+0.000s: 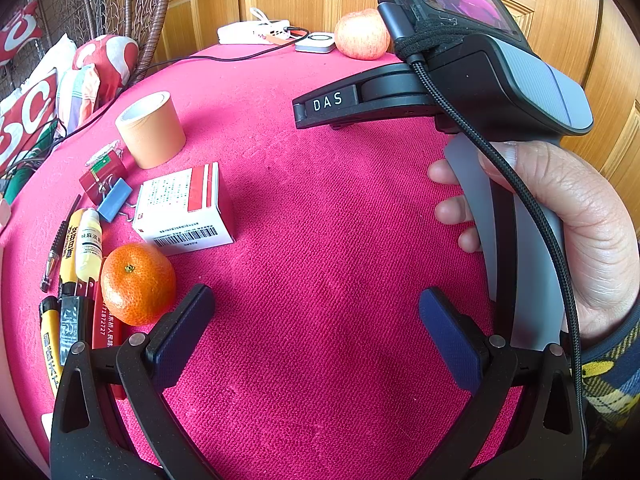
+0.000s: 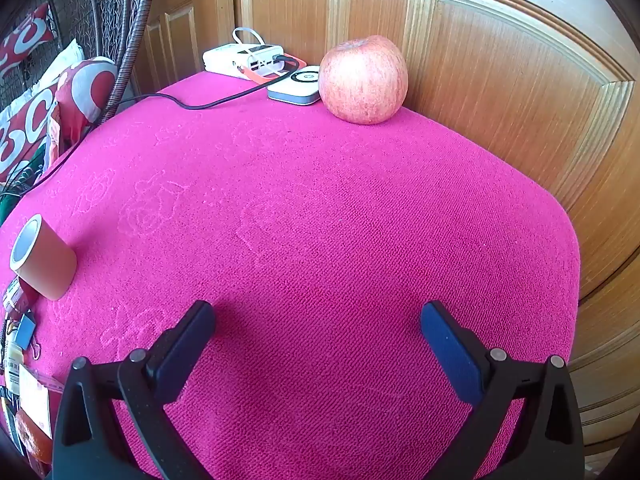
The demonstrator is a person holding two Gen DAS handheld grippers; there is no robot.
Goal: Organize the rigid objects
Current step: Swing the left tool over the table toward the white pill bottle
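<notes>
While both grippers hang tilted down over the pink cloth, nothing is in hand: the left gripper (image 1: pixel 316 320) stands with its jaws wide and bare cloth between them, and the right gripper (image 2: pixel 318 332) is just as wide and just as empty. Just outside the left jaw of the left gripper sits the orange (image 1: pixel 137 283), and beside it a row of pens and a small bottle (image 1: pixel 89 242). Further out on that side come the white box (image 1: pixel 182 210), the binder clips (image 1: pixel 108 184), then the tape roll (image 1: pixel 150 130). Far ahead of the right gripper, the apple (image 2: pixel 363 79) stands alone against the wooden door (image 2: pixel 500 100), near a white power bank (image 2: pixel 244 58) and its cable. My read: the small things look gathered on one side, the apple not yet brought over. Plenty of open cloth (image 2: pixel 320 220) lies ahead of both jaws. Watch the table's rounded edge on the right, close to the door, and the person's hand (image 1: pixel 560 232) holding the right tool nearby.
</notes>
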